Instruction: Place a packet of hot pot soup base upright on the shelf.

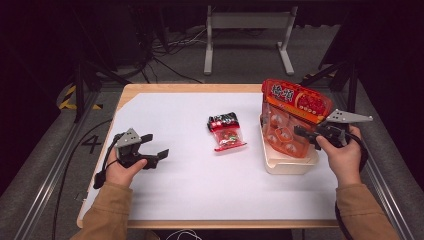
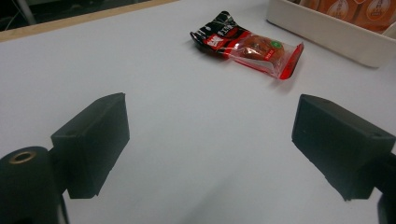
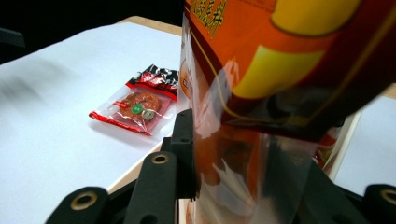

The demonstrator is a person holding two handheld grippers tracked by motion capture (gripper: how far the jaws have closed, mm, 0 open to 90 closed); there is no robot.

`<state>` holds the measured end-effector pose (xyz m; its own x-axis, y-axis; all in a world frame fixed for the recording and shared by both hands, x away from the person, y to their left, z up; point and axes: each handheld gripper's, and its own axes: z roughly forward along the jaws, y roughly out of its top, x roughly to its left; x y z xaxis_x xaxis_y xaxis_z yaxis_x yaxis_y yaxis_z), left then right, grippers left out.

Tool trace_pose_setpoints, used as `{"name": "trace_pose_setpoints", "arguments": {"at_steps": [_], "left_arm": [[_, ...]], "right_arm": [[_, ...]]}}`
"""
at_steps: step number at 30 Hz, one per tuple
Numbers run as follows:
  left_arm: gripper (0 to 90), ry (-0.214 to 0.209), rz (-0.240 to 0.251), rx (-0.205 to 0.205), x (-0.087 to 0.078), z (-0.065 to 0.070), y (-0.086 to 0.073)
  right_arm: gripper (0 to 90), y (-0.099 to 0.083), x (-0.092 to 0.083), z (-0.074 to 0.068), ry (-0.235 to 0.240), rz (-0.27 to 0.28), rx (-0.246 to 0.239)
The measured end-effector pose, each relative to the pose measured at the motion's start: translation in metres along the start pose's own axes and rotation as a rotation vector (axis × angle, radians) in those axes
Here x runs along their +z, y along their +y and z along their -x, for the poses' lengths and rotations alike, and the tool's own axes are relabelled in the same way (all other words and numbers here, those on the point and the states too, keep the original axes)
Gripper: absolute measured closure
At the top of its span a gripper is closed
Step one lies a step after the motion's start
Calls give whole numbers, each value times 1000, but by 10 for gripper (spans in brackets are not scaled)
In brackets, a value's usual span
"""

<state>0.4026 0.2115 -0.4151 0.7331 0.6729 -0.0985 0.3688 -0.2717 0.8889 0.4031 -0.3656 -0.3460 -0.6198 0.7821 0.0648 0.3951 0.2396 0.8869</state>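
Tray (image 1: 287, 165) under gripped bag (image 1: 292, 117), packet (image 1: 226, 131) nearby (flat)

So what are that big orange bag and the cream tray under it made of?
The big orange bag looks like thin glossy plastic film: it crinkles, shines, and has clear windows showing round pieces inside. The cream tray seems to be rigid matte plastic, judging by its smooth, even walls and rounded rim, though coated card cannot be ruled out.

White-topped table (image 1: 190, 190): small red snack pkt (image 1: 227, 132) mid, cream tray (image 1: 290, 164) at right.
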Motion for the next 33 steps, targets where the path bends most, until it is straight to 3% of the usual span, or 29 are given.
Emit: {"name": "trace_pose_setpoints", "arguments": {"at_steps": [14, 24, 29, 33], "left_arm": [[119, 0, 1, 1, 1, 0, 0], [119, 3, 3, -5, -1, -1, 0], [119, 5, 2, -9, -2, -2, -2], [119, 5, 1, -14, -1, -2, -2]], "right_arm": [[702, -14, -1, 2, -12, 29, 17], [696, -17, -3, 10, -33, 35, 62], [659, -15, -6, 12, -49, 31, 83], [537, -14, -8, 11, -77, 43, 69]]}}
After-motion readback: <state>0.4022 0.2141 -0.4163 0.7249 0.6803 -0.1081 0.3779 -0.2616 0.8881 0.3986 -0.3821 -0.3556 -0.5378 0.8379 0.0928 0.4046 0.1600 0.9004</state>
